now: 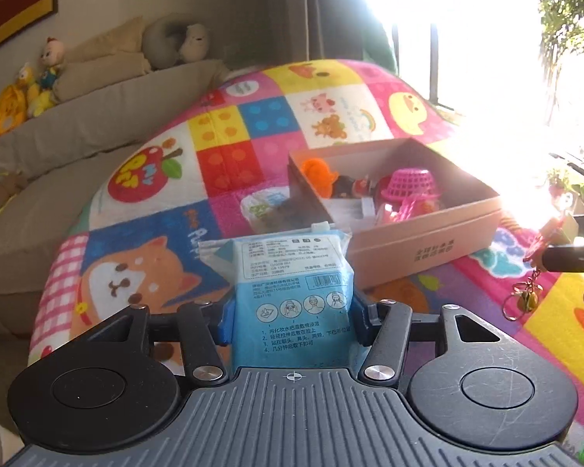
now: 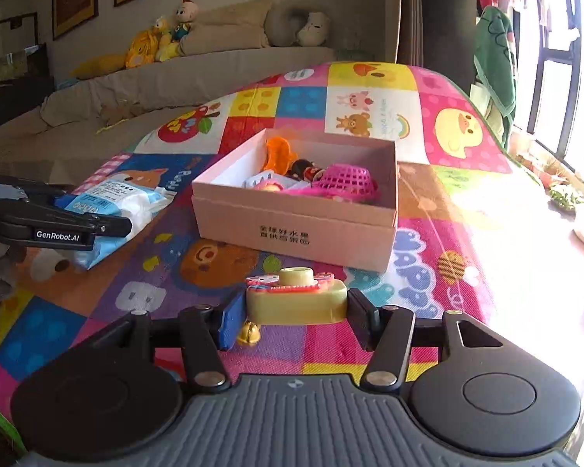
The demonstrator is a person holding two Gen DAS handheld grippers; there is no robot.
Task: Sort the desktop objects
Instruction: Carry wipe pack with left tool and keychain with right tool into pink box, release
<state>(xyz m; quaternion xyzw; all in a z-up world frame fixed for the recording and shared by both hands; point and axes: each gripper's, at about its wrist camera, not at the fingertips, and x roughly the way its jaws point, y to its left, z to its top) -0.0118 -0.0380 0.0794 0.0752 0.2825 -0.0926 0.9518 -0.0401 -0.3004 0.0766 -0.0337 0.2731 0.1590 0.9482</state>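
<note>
**Both grippers loaded, box ahead**

The left gripper [image 1: 290, 325] is clamped on a blue packet of cotton pads [image 1: 292, 284], which stands upright at the lower centre of the left wrist view, pinched across its lower sides by the blue pads [image 1: 225, 323]. It looks light and soft, with slick plastic film; the grip on the full part of the pack seems sound, whereas the thin sealed edge at the top would likely slip or crumple.

The right gripper [image 2: 294, 317] holds a yellowish toy keychain [image 2: 296, 301] by its two flat ends, at the lower centre of the right wrist view. The body looks stiff and small. A gold bell [image 2: 248, 335] dangles loose beneath it and could snag on a box wall.

Beyond both, near mid-frame, sits the open cardboard box [image 2: 292, 225] on the colourful patchwork play mat [image 2: 447, 132]. It already contains a pink basket [image 2: 350, 183], an orange toy [image 2: 278, 151] and other small items. A sofa [image 2: 214, 74] with plush toys fills the upper left.
</note>
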